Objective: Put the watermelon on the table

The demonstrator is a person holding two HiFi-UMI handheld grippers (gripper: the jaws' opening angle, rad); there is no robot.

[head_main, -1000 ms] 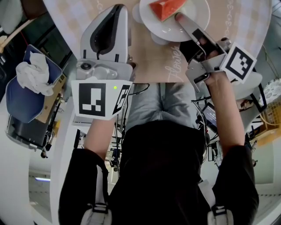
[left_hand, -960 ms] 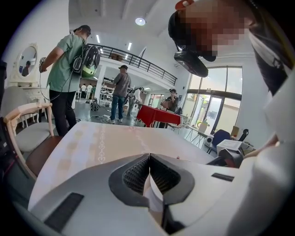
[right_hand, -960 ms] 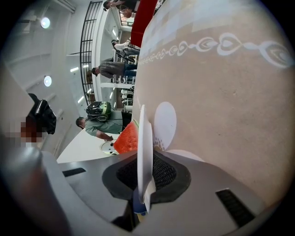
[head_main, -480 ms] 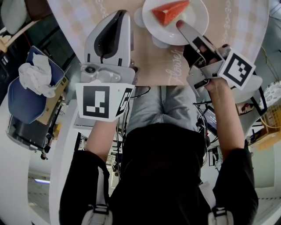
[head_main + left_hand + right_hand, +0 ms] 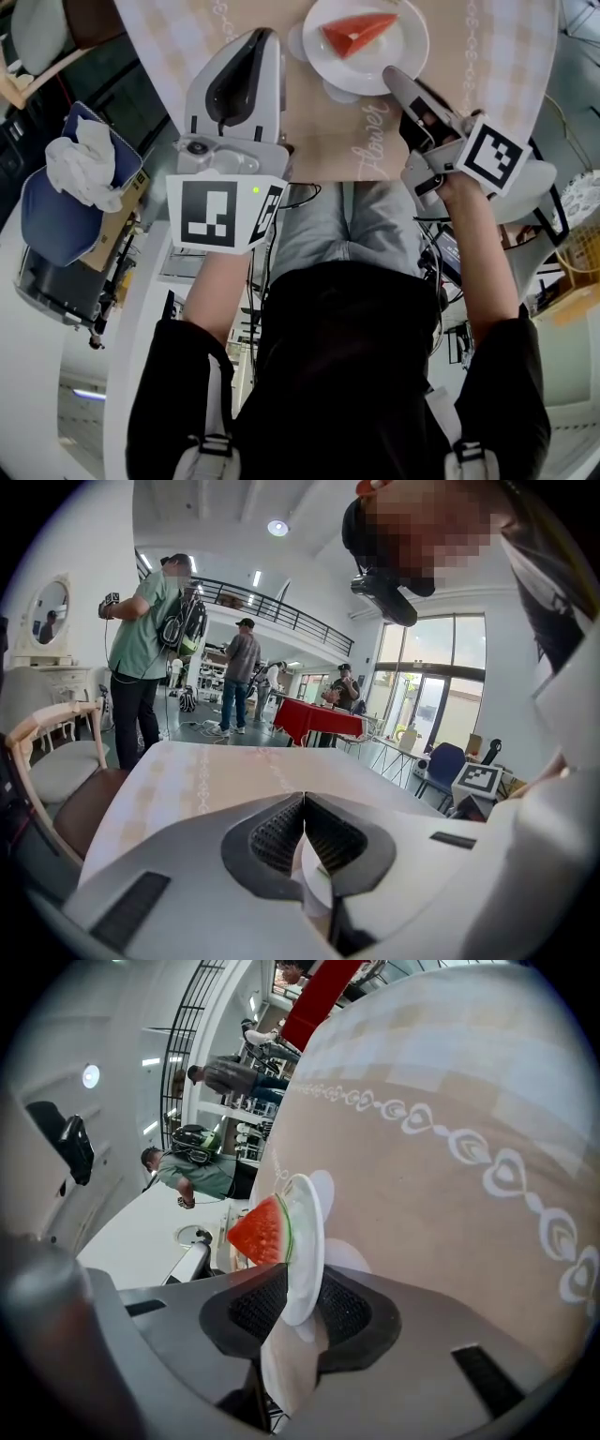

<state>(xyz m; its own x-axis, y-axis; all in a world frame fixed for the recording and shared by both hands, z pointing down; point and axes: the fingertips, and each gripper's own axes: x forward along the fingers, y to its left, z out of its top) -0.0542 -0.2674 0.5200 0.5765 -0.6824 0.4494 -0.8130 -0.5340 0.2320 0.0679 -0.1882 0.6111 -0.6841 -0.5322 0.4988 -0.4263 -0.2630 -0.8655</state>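
Note:
A red watermelon wedge [image 5: 356,31] lies on a white plate [image 5: 398,23] over the beige patterned table [image 5: 323,131], at the top of the head view. My right gripper [image 5: 391,75] is shut on the plate's near rim. In the right gripper view the plate [image 5: 305,1241] stands edge-on between the pads, with the watermelon [image 5: 259,1231] just beyond my right gripper [image 5: 298,1283]. My left gripper [image 5: 255,42] hovers over the table left of the plate. Its jaws meet with nothing between them in the left gripper view [image 5: 304,801].
A blue seat with crumpled white cloth [image 5: 80,164] sits left of the table. The left gripper view shows a wooden chair [image 5: 56,761] at the table's left, standing people [image 5: 141,658] and a red-covered table [image 5: 319,722] farther off.
My right gripper's tips sat well in on the plate beside the watermelon; now they are at its near rim. The wedge's point has turned. The left gripper has barely moved.

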